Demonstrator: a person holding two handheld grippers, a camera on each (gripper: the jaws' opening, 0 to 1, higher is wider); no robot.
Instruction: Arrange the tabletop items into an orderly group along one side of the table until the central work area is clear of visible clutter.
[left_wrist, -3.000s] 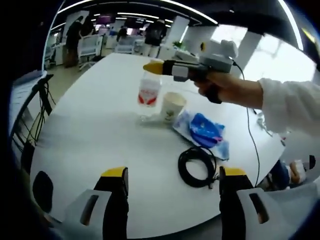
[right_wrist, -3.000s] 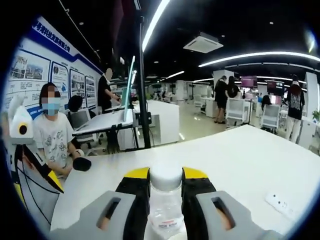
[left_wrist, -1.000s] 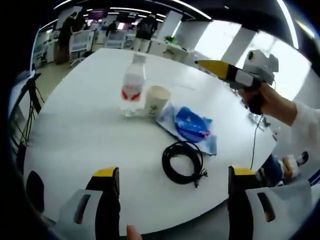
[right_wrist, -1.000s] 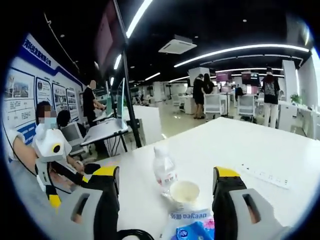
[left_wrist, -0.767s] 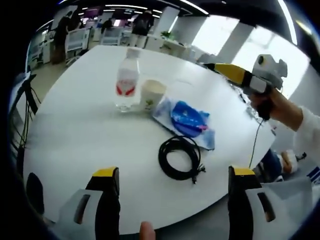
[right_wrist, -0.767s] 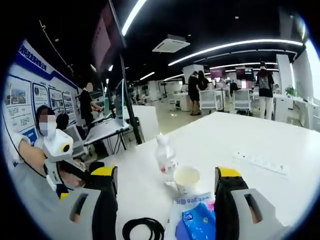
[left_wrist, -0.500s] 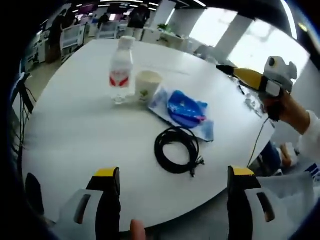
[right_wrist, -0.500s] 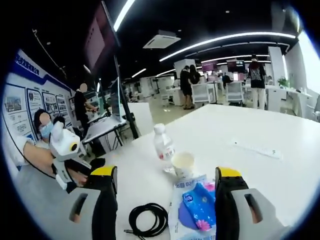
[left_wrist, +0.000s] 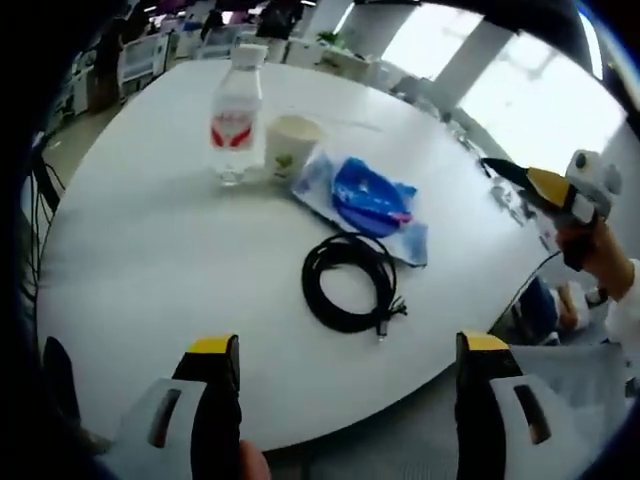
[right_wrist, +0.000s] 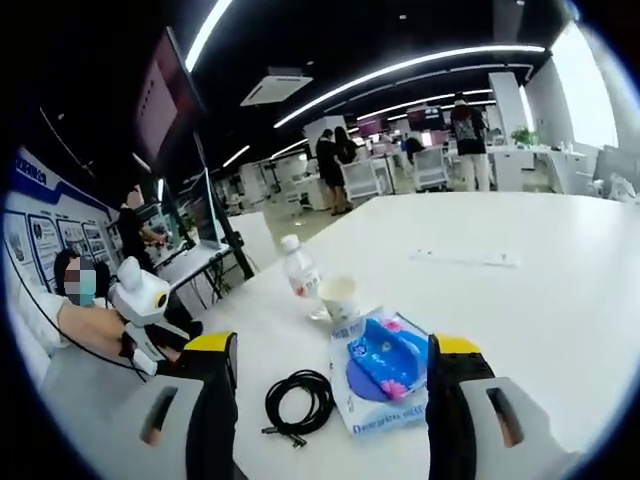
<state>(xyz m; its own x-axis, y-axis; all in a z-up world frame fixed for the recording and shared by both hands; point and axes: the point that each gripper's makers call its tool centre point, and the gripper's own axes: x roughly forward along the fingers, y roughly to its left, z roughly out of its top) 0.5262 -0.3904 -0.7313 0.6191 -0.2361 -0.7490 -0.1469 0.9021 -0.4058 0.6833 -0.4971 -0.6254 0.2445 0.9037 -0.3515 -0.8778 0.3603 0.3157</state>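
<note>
Four things lie in a loose row on the white worktop (left_wrist: 150, 250): one water bottle (left_wrist: 234, 115) with a red label, one paper cup (left_wrist: 291, 146), one blue tissue pack (left_wrist: 365, 205) and one coil of black cable (left_wrist: 348, 282). The bottle stands upright with the cup just beside it; the pack lies just beside the cup, and the cable lies near the pack, closest to the worktop's edge. In the right gripper view the same four appear: bottle (right_wrist: 300, 275), cup (right_wrist: 338, 298), pack (right_wrist: 385, 372) and cable (right_wrist: 299, 400) on the worktop (right_wrist: 520, 300). One white power strip (right_wrist: 466, 259) lies well apart from them, farther out on the worktop.

The left hand-held gripper (left_wrist: 346, 400) hangs off the worktop's near edge with its jaws set wide, holding and touching nothing. The right hand-held gripper (right_wrist: 333, 398) likewise has its jaws wide apart and empty, above the worktop's edge; it also comes into the left gripper view (left_wrist: 520, 178), held in a hand (left_wrist: 592, 255) out past the worktop's rim, clear of every item. The left hand-held gripper also appears at the left of the right gripper view (right_wrist: 143, 300).
</note>
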